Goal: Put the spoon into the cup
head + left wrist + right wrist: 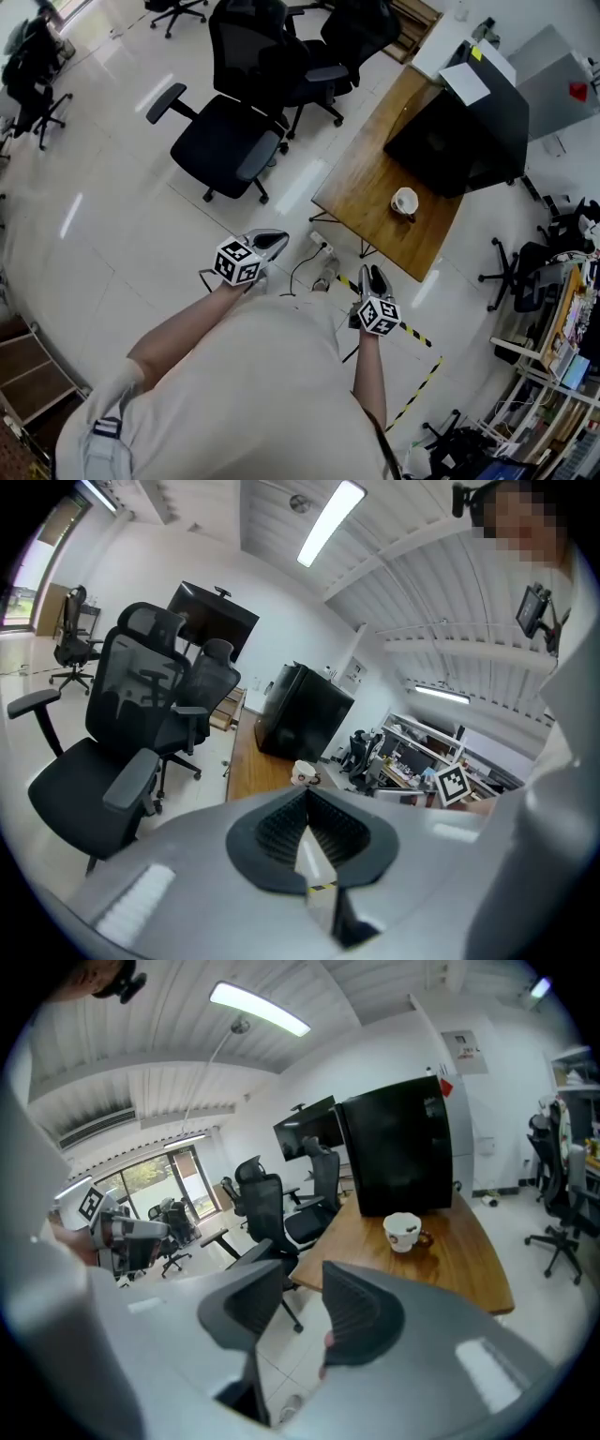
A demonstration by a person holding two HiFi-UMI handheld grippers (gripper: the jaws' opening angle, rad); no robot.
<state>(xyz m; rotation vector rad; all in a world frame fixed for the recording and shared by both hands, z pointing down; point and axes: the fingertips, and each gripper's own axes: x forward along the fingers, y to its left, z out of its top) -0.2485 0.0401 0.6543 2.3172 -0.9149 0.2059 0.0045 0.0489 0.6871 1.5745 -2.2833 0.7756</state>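
Spoon placement cannot be confirmed: no view shows a spoon lying on the bench [361, 192], and neither pair of tongs carries one. The white cup [404, 201] stands upright near the middle of the wooden bench, just in front of a large black box [464, 131]. In the right gripper view a small dark shape sits at the cup's mouth, but it is too small to tell whether that is the spoon or only a mark on the cup.

A person stands on the white tiled floor [112, 216], well back from the bench, with both arms held out in front. The left tongs [278, 239] are pressed together at the tips with nothing between them. The right tongs [372, 277] are spread apart and also empty; only floor shows through the gap. Both point toward the bench and slightly downward, and both are well apart from the cup.

Black office chairs [230, 141] stand to the left of the bench, and a strip of yellow-and-black tape [412, 333] runs across the floor near the person's feet.

As a judgement, the task is at one of its ends. Either the spoon is already in the cup and nothing is left to do, or the spoon is out of view and the whole job of fetching it remains. The pictures do not settle which.
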